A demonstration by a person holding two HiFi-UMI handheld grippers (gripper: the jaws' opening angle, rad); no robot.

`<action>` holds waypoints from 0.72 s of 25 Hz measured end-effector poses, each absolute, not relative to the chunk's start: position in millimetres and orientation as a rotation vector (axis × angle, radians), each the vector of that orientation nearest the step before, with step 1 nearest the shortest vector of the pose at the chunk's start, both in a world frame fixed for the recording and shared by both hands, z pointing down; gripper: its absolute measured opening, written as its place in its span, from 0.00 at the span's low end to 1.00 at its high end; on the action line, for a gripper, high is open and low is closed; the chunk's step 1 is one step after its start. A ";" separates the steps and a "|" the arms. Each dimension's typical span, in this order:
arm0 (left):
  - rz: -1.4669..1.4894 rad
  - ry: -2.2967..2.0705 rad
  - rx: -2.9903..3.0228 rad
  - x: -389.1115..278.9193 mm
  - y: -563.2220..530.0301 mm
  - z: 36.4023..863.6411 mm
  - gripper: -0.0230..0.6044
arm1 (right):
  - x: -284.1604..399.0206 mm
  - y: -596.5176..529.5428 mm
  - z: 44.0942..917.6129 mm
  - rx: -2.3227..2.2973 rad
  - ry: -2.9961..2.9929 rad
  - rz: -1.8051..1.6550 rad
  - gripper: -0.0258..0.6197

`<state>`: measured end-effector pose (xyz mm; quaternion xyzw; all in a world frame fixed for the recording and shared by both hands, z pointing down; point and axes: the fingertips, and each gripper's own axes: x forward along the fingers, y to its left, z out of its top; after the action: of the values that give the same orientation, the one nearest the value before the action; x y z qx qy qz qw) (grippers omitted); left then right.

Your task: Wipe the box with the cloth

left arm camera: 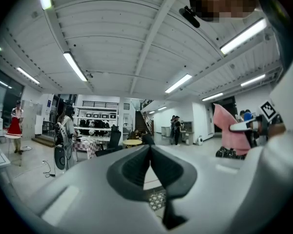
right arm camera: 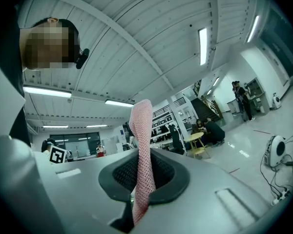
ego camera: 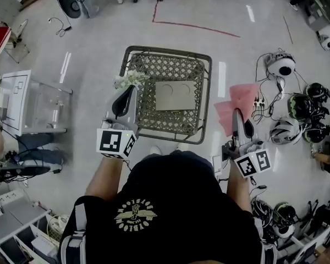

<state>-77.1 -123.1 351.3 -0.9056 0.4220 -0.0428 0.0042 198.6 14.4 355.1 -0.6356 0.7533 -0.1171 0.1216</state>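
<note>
Near edge of tabletop [ego camera: 195, 70] is hidden under the person's torso. Pale clump [ego camera: 130, 80] at its left rim, by the left gripper [ego camera: 133, 88] tip: cannot identify.

Left gripper: jaws clenched together, nothing between them.

Right gripper [ego camera: 235, 114]: clamped on pink cloth [ego camera: 239, 99], held beyond the tabletop's right rim, apart from the box [ego camera: 174, 95]. In the right gripper view the cloth [right arm camera: 142, 126] stands up between the jaws.

Box lies flat mid-tabletop.

Count: one box, one cloth, two grippers.
</note>
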 end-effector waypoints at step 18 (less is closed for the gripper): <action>-0.198 1.575 -2.729 -63.6 -130.4 357.0 0.04 | 229.2 -54.4 380.4 -1.602 2.385 -0.489 0.07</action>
<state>-63.6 -130.4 357.0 -0.8643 0.4989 -0.0628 -0.0076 229.2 -54.4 380.4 -0.5460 0.8132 -0.1666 0.1134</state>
